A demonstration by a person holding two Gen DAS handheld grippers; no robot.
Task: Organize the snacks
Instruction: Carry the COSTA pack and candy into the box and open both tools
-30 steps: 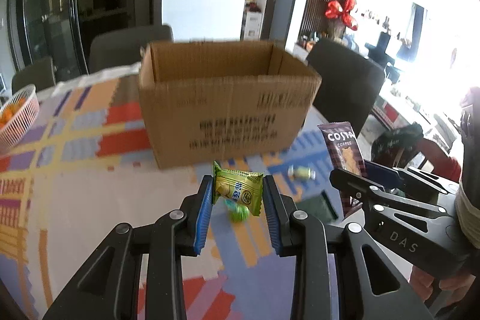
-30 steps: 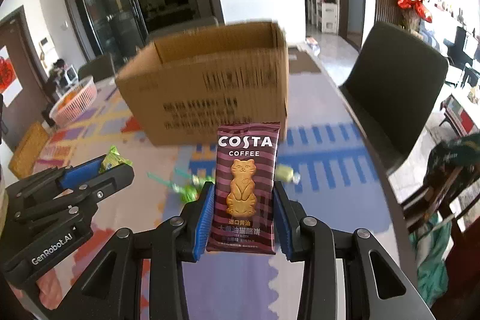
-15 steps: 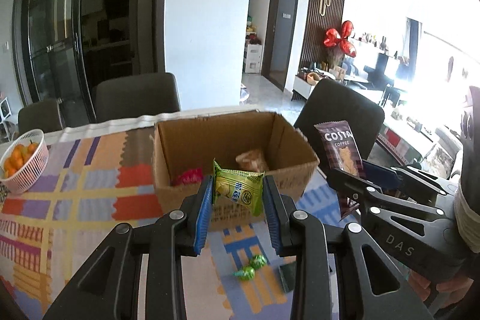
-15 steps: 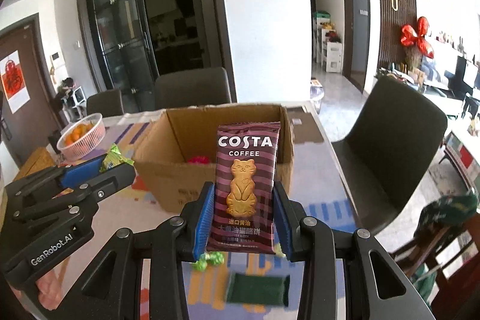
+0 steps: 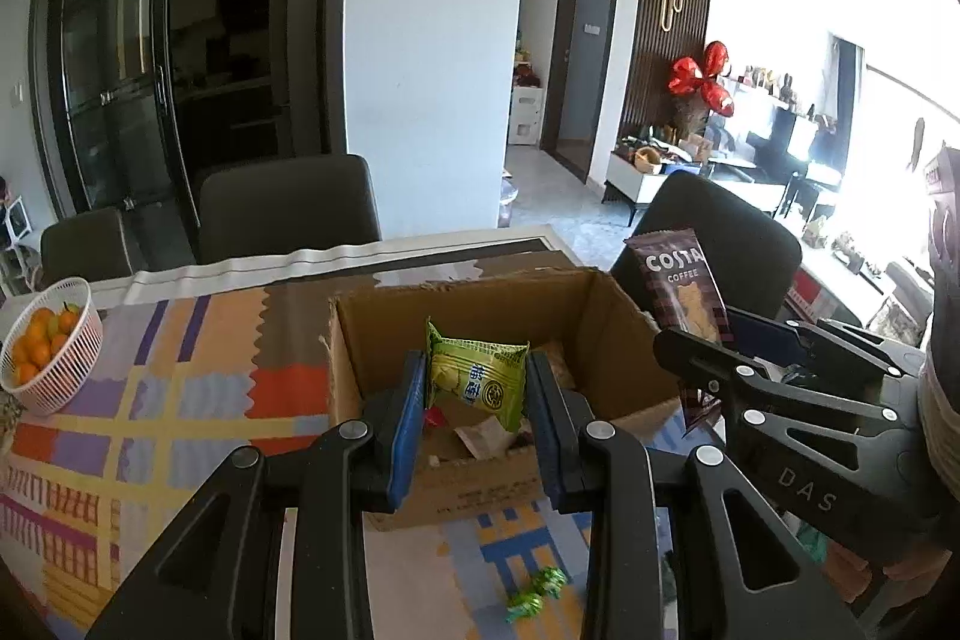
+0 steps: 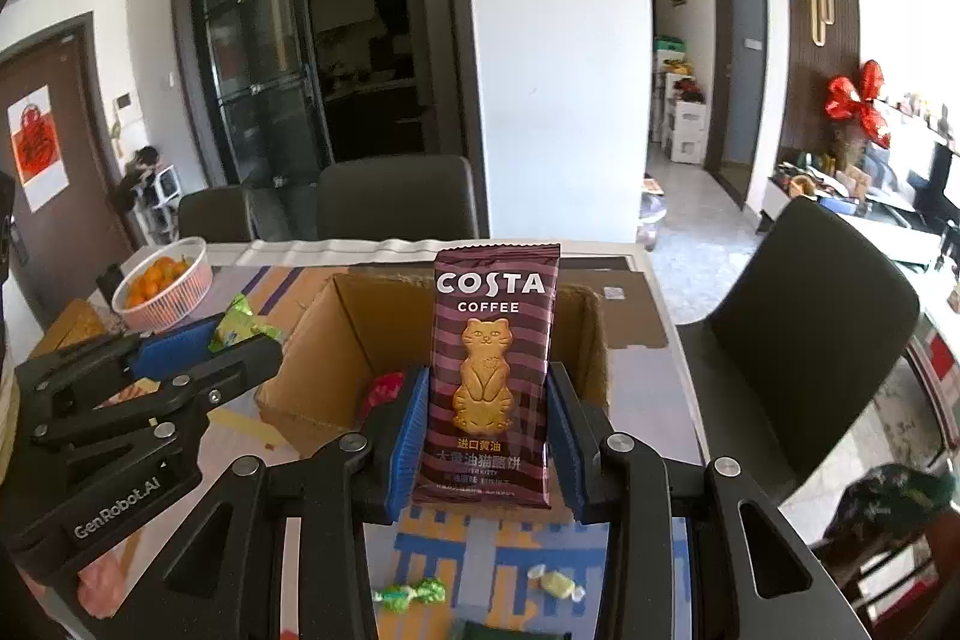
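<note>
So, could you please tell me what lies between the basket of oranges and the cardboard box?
Only bare patchwork tablecloth lies between the basket of oranges and the cardboard box; the left wrist view shows it.

A white basket of oranges (image 5: 51, 340) sat at the left edge of the frame on the patterned tablecloth (image 5: 180, 400). Dark chairs (image 5: 288, 208) stood behind the table at centre. Red balloons (image 5: 699, 79) hung at the upper right beside a slatted wall panel (image 5: 678, 10). Glass doors (image 5: 120, 70) filled the upper left.
</note>
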